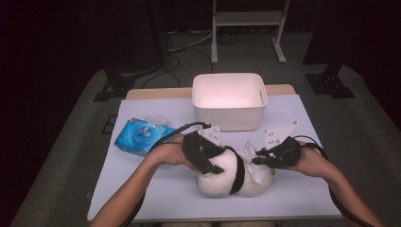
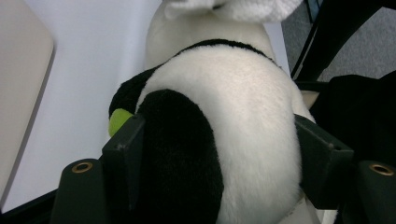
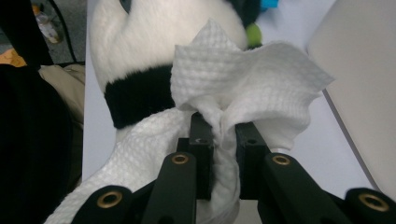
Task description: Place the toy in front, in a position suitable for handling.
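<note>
A black-and-white plush panda (image 1: 218, 178) lies near the table's front edge, between both hands. My left gripper (image 1: 213, 166) comes in from the left and is shut on the panda's body (image 2: 243, 107), one jaw pressing into the fur on each side. A white textured wipe (image 1: 253, 174) is draped over the panda's right part. My right gripper (image 1: 263, 161) is shut on a bunched fold of that wipe (image 3: 252, 79), held against the plush (image 3: 140, 42). A small yellow-green patch (image 2: 119, 120) on the toy peeks out by the left jaw.
A white rectangular bin (image 1: 230, 101) stands at the back middle of the pale table (image 1: 151, 189). A blue pack of wipes (image 1: 140, 135) lies left of my left hand. The person's forearms come in from the bottom, and cables trail from both grippers.
</note>
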A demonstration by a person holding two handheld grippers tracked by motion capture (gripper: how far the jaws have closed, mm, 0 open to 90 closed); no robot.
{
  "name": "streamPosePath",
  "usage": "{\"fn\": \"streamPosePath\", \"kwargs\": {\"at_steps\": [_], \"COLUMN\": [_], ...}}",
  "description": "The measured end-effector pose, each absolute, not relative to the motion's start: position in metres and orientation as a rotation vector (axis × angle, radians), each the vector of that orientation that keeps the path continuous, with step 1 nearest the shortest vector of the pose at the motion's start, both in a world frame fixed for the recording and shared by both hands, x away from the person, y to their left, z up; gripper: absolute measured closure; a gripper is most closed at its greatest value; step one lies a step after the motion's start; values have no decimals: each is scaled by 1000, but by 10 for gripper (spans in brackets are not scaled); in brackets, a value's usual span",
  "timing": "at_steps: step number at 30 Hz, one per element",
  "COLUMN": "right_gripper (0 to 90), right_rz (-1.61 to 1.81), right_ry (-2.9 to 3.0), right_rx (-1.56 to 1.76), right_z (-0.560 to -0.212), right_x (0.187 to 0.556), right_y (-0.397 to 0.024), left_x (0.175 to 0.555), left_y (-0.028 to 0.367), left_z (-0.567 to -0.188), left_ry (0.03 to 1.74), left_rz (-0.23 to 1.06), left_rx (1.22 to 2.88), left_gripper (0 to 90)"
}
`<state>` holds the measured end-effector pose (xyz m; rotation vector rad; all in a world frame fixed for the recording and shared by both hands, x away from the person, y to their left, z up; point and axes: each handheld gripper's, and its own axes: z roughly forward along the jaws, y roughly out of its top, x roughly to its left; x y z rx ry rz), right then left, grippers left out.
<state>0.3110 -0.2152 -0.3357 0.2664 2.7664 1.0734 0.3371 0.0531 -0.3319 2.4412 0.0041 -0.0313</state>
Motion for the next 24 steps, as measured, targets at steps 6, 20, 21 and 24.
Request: {"fn": "streamPosePath", "kwargs": {"at_steps": [6,20,21,24], "right_gripper": [798,797,796,795], "right_rz": [1063,1052,1044,1054], "right_ry": [2764,2767,2771,2769], "right_rx": [323,506,514,526], "right_z": [-340,-369,-372,-372], "right_x": [308,310,310,311], "right_y": [-231,-270,-272,-275], "left_x": [335,331,330,330], "left_y": [59,58,57,55], "left_z": [-336,-337,-337,-336], "left_ry": [10,7,6,-5], "left_rz": [-33,-24,-22,-13], "left_rx": [2412,2401,2403,2411], "left_gripper": [281,276,275,273]}}
